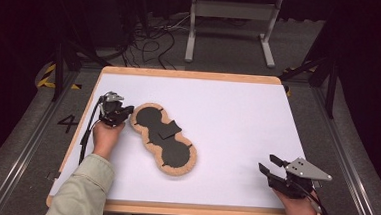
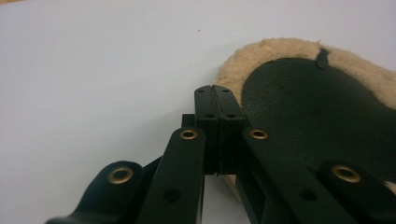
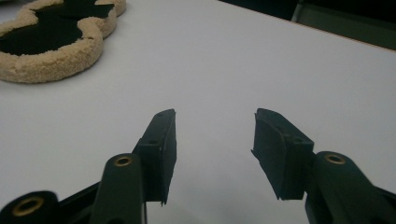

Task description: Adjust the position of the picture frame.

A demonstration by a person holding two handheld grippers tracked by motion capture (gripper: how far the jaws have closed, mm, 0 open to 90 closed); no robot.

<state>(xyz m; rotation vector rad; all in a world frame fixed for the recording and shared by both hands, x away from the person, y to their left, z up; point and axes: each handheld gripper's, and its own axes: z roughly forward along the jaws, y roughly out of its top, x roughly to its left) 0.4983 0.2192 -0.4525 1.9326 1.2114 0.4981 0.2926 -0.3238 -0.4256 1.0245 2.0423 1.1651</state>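
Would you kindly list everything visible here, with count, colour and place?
fleece pad: one, tan fleece rim with black centre, two joined rounds, flat on the table's left half
table: one, white top with wooden edge, centre
metal stand: one, grey, on the floor beyond the table
cables: several, black, on the floor beyond the table
left gripper: one, black, jaws shut, tips at the pad's left edge
right gripper: one, black, jaws open and empty, near the table's right front

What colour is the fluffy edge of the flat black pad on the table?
Light tan, like sheepskin, on the pad; the left gripper view shows it best.
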